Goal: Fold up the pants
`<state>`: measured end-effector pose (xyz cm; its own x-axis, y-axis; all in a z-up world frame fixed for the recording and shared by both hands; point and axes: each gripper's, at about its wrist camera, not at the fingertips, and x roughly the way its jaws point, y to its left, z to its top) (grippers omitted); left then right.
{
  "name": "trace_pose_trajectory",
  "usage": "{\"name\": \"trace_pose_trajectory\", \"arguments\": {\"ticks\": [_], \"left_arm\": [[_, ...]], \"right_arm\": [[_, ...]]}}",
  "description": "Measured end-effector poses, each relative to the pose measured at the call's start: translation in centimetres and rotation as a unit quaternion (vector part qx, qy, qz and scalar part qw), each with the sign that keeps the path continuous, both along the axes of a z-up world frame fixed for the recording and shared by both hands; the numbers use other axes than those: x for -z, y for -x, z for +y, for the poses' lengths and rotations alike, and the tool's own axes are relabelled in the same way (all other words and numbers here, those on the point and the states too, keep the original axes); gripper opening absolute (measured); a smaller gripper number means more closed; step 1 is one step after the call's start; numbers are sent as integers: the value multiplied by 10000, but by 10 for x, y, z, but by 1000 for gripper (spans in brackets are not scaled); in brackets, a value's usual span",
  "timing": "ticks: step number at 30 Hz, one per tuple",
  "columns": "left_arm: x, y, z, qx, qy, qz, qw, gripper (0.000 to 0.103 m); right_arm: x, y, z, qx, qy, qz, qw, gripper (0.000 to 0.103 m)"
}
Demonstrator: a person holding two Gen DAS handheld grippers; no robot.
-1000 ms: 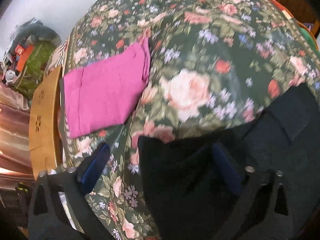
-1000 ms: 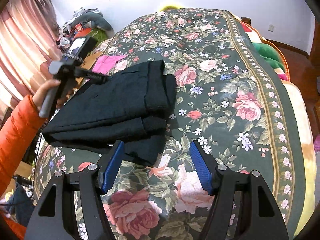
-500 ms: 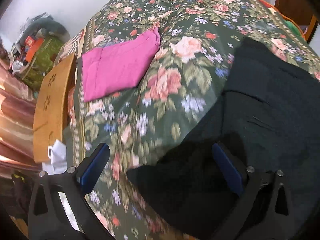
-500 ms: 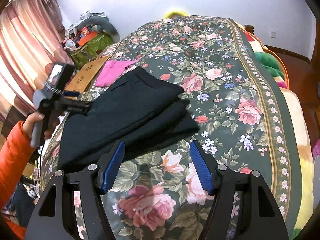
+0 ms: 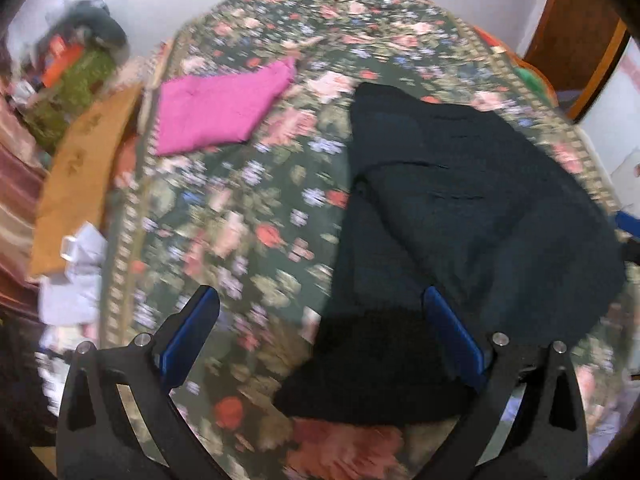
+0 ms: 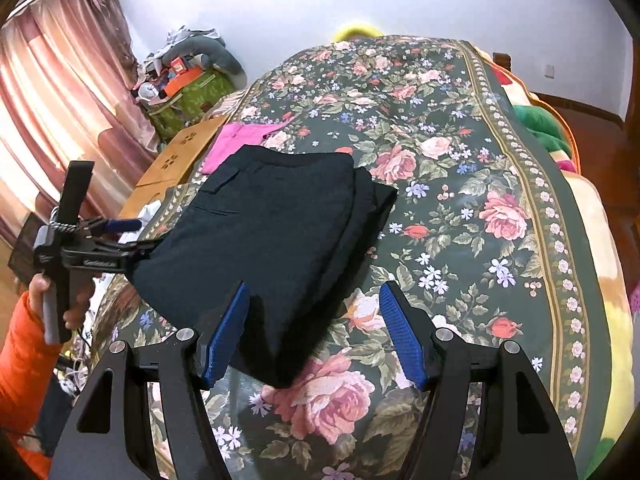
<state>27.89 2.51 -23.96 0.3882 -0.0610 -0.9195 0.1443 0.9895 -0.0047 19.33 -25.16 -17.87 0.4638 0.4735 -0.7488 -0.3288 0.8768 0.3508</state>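
Note:
The black pants lie folded in a thick stack on the floral bedspread; they also show in the left wrist view. My left gripper is open at the stack's near left corner, its right finger over the cloth. It also shows in the right wrist view, at the stack's left edge. My right gripper is open, with the stack's near corner between its jaws.
Folded pink pants lie at the bed's far left edge. A wooden board and white items sit beside the bed on the left. A cluttered green bag and curtains stand beyond.
The black pants have been pulled nearer and set down flatter on the bed. Both grippers have drawn back toward the near end of the stack. The left view has swung right.

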Motion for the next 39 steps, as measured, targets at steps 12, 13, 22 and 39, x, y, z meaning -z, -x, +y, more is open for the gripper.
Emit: {"name": "trace_pose_trajectory", "arguments": {"ticks": [12,13,22,39], "left_arm": [[-13,25,-9,50,58,-459,9989,82],[-12,24,-8,46,109,-447,9989,75],[-4,23,4,-293,-582,-525,9965,13],[-44,-18,17,-292,-163,-968,9947,56]], "right_arm": [[19,7,22,-220,14,70,9997,44],[21,8,24,-251,31,64,9997,41],[22,14,30,-441,304,-203,9984,33],[-7,-27,1,-34,199,-245,9995,31]]}}
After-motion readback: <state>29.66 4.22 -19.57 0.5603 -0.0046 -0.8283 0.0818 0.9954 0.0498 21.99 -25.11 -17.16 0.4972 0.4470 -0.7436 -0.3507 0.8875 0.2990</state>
